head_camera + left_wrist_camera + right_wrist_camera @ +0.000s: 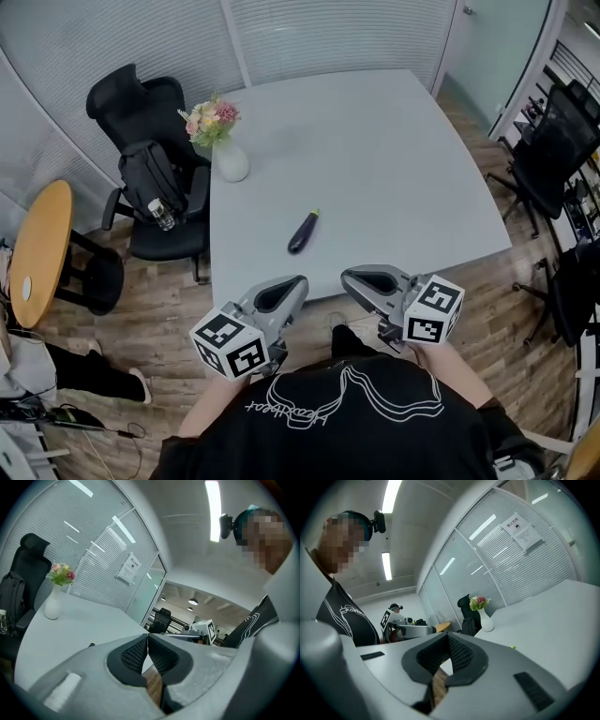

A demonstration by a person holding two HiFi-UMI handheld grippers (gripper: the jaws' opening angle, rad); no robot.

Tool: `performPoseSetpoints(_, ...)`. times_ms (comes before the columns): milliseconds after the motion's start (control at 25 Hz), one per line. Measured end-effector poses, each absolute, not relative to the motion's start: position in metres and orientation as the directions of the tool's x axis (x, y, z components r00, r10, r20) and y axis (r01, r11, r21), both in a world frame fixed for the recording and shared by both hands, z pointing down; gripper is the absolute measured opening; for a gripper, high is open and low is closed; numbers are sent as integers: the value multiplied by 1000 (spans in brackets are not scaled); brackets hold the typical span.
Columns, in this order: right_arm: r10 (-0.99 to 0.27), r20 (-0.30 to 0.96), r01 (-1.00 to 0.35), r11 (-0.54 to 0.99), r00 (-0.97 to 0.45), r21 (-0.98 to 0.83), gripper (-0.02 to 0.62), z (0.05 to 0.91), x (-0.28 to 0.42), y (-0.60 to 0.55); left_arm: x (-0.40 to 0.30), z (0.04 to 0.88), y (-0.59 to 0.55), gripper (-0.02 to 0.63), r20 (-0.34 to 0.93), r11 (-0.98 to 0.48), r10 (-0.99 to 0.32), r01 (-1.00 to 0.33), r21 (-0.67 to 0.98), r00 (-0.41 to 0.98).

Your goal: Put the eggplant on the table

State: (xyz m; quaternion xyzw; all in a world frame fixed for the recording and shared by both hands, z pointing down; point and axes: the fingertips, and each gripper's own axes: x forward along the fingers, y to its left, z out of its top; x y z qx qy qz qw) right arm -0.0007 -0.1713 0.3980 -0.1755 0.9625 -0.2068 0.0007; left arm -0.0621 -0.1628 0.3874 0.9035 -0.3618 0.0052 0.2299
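Note:
The dark purple eggplant lies on the grey table, near its front edge, with its green stem pointing away from me. Both grippers hang in front of my chest, off the table's near edge, above the wooden floor. The left gripper is shut with nothing between its pads. To its right, the right gripper is also shut and empty, and the two sets of tips point toward each other. In the left gripper view the jaws meet along a thin line. The right gripper view shows its jaws closed the same way.
A white vase with flowers stands at the table's left edge. A black office chair with a backpack sits left of the table, and a round wooden side table is further left. More black chairs stand at the right.

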Motion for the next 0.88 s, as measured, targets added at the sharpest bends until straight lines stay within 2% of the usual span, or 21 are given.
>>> performPoseSetpoints(880,-373,105,-387,865,-922,-319,8,383,-9,-156,-71,384,-152,15,202,-647,-652,-675,354,731)
